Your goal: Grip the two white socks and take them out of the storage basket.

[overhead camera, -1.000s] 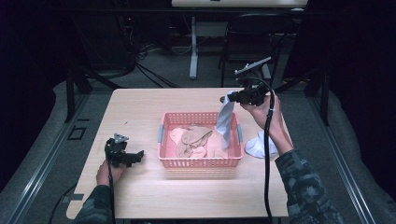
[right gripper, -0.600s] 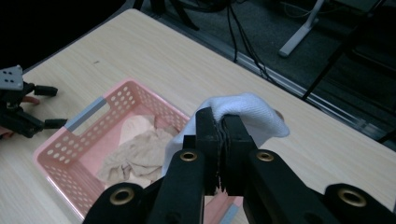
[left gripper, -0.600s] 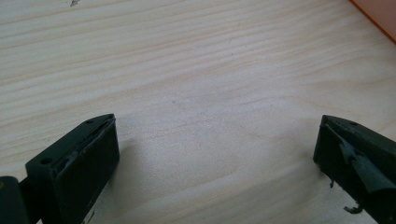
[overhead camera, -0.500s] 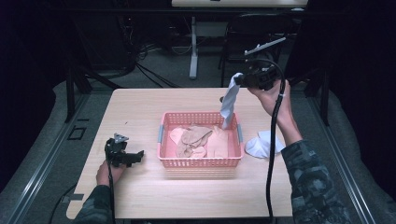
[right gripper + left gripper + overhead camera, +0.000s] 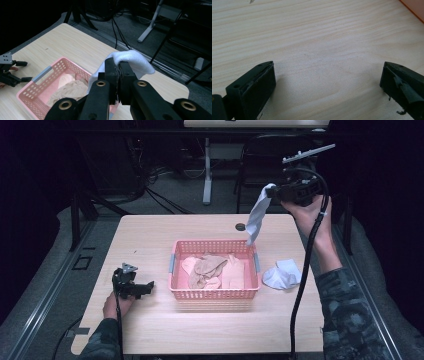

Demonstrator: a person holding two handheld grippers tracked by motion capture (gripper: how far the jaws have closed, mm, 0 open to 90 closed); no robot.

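Sock in right gripper, unlabelled.

No readable text anywhere: no labels, brands, numbers or signs on table, basket, cloths or grippers.

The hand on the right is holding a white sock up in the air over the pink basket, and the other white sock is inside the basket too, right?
Not quite. The right gripper does hold a white sock up above the pink basket, but the other white sock lies on the table beside the basket, not inside it. The high view shows this.
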